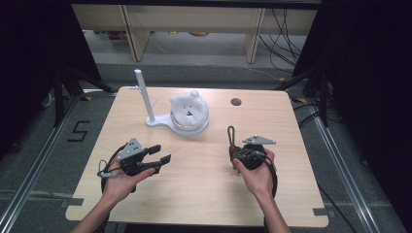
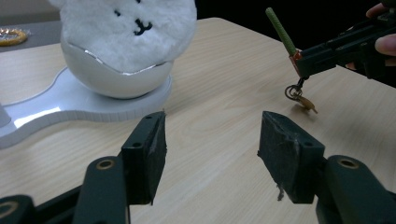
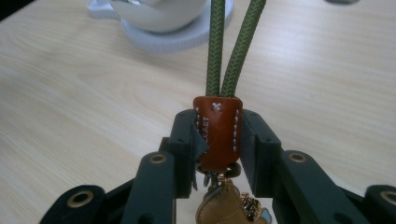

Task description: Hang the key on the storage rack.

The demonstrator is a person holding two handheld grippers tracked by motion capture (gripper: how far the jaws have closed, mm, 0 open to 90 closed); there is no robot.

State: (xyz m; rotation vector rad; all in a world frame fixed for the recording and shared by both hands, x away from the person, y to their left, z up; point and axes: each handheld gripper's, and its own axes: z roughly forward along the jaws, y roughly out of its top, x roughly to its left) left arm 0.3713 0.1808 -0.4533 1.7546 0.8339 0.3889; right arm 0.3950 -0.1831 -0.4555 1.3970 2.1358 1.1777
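Item: keychain [image 3: 218,133] with a brown leather tab, doubled green cord loop [image 1: 231,133] and a ring with small charms [image 2: 299,95] beneath. Location: clamped by its leather tab between the pads of the right gripper [image 1: 235,154], above the right half of the wooden table [image 1: 204,194]. Long axis: in the high view the cord loop extends from the tab away from the person, toward the far edge; in the left gripper view the cord rises at a slant while the ring and charms hang down, just above or touching the tabletop, which of the two cannot be told

Left gripper [image 1: 161,155]: jaws parted, nothing between them, over the left half of the table, aimed toward the keychain

White stand [image 1: 160,121], far centre: flat base with an upright post [image 1: 144,94] bearing side pegs, and a white bowl [image 2: 109,74] at its right end. Bowl contents: a white plush bear head [image 1: 189,108] with a stitched face, rising well above the rim
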